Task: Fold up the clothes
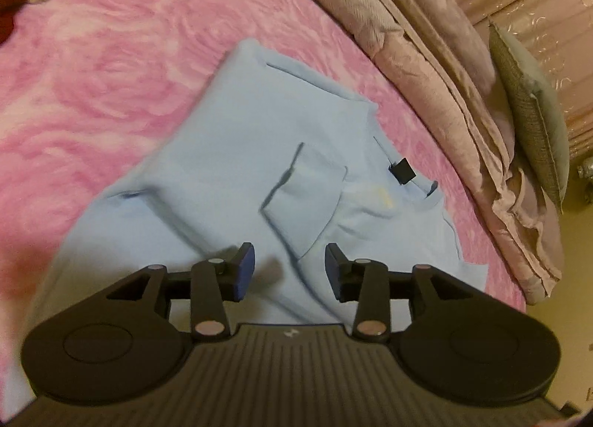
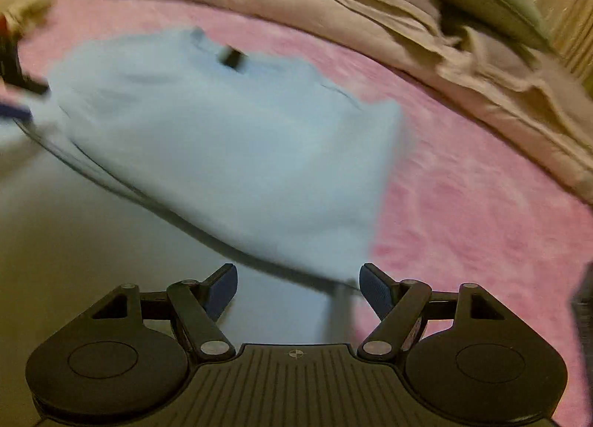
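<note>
Fold partway: blue shirt (image 1: 237, 152) lying partly folded mid-frame on pink bed (image 1: 92, 67).
Left tool (image 1: 290, 267) and right tool (image 2: 298, 288) hovering spread, pinching nothing; final folds remaining.

bed (image 1: 111, 56): pink cover | on it: blue shirt (image 1: 222, 152), beige quilt (image 1: 426, 56)

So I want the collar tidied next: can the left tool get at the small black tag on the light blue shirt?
Probably yes: the left tool is open, and nothing lies between it and the small black tag.
</note>
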{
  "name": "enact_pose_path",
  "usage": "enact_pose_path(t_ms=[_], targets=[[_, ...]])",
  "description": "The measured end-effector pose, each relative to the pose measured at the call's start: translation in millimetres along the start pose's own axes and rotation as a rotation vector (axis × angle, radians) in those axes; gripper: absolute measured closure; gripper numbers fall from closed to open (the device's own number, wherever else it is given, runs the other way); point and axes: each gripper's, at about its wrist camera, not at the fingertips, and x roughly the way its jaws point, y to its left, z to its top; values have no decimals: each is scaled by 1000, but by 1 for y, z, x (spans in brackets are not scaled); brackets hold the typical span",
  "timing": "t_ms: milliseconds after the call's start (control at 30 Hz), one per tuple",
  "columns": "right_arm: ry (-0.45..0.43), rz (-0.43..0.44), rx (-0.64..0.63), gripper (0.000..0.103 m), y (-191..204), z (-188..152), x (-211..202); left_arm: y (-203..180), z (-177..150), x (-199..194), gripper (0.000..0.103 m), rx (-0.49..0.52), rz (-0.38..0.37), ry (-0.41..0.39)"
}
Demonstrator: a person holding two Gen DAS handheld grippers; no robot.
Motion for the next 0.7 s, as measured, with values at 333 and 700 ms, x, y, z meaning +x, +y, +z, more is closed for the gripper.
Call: enact_pose_path(t_ms=[333,700], targets=[[-6,-131,-21,29,-19,-15,28,-2,2,35,82,-76,-6,-57],[-12,-144,17,40,-38,-8,45,-29,16,-23,102,319,-58,-236]])
